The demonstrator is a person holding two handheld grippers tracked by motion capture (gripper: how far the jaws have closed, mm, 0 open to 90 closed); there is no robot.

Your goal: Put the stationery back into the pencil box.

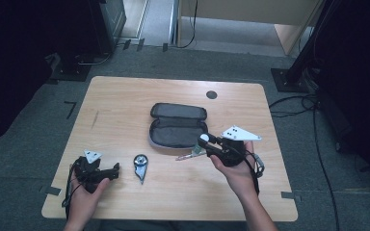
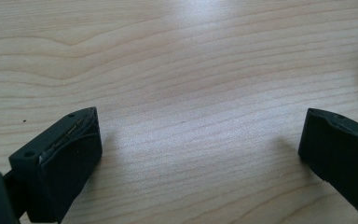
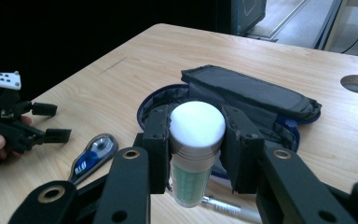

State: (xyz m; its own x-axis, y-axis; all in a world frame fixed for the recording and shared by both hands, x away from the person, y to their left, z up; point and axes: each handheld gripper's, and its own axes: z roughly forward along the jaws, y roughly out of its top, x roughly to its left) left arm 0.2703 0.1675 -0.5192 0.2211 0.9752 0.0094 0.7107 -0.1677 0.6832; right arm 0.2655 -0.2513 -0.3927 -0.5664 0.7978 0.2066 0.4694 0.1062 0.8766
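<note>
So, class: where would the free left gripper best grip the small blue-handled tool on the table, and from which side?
Grip the tool across its blue handle, coming straight down from above. It lies flat on the table, and the handle looks narrower than the round head, so open jaws could likely span it. The left gripper is open just beside it.

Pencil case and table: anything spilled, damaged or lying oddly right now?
Nothing stands out. The pencil case lies open and flat mid-table, the blue-and-silver tool rests apart near the front, and the right gripper holds a white-capped tube upright. The left gripper is open over bare wood.
</note>
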